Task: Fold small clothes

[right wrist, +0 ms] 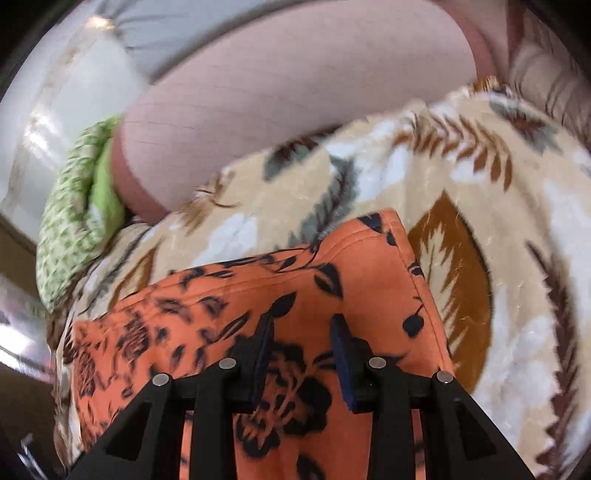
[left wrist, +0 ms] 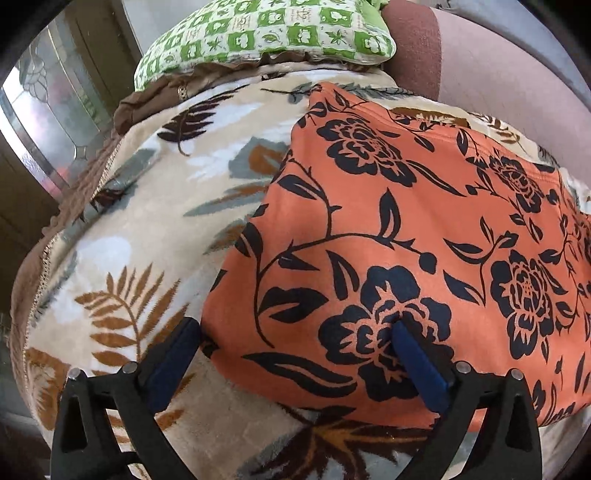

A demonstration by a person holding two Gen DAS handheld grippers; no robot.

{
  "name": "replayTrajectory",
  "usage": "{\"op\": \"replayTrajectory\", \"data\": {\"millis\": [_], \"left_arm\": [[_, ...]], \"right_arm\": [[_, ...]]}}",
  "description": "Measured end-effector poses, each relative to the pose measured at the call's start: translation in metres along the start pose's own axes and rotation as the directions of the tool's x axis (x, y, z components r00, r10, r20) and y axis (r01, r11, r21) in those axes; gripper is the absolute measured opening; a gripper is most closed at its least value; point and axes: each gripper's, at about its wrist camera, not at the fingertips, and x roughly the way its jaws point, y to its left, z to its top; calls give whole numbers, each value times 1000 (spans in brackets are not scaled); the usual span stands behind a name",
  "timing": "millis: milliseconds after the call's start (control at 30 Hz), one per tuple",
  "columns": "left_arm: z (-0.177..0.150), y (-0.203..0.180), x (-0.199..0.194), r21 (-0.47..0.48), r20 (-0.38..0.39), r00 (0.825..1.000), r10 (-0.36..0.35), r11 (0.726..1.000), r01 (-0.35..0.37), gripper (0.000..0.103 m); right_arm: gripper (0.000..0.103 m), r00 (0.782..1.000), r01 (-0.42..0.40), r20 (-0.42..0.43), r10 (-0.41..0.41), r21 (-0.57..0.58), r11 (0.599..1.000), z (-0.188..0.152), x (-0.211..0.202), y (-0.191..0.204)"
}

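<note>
Though folded, orange garment (black-flowered)

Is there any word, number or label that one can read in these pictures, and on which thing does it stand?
None can be read.
Green checked pillow: some squares carry small marks like writing, too small to read.
Orange floral garment: flower print only, no label visible.

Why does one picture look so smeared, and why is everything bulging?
Right wrist view: motion blur smears the orange floral garment and the leaf-print blanket. Left wrist view: sharp, the garment's print crisp. Both: fisheye lenses curve straight edges, with dark corners.
</note>
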Motion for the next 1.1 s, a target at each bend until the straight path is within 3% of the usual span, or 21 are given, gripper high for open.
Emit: {"op": "replayTrajectory", "data": {"millis": [167,333,400,500,567,667,800,933,1000,1100], "left_arm": [[-3,-4,-5,25,15,1000,14,1000,-15,103],[-4,-4,-5,25,20,1000,14,1000,-14,103],[-4,-5,-5,25,24,1000,18,1000,-18,103],[-5,-6,-5,31,35,999,29,999,-30,103],[-4,-7,-4,25,36,999,29,999,-30,103],[-4,-6,-4,17,38,999,24,1000,-25,103],[-4,-5,-4,18,44,999,22,1000,-23,103],[-5,-5,-3,17,48,999,17,1000,-18,103],[-4,-4,-2,12,45,999,7,1000,-7,103],[-3,-2,-2,7,43,999,-2,1000,1,103]], "right_arm": [[35,999,-26,-23,25,-59,998,-50,-43,14],[38,995,4,-96,-11,-73,997,-111,-29,7],[39,1000,-27,-16,26,-68,997,-121,-28,-1],[44,999,-42,-33,40,-51,998,-119,-30,-1],[59,995,-69,-72,65,-57,996,-113,-31,4],[59,997,-43,-64,39,-69,997,-110,-39,16],[59,996,-83,-49,76,-171,982,-113,-48,50],[59,995,-82,-63,71,-193,978,-115,-34,67],[59,995,-41,-100,20,-214,976,-121,-14,71],[60,997,5,-69,-25,-281,960,-124,-10,80]]}}
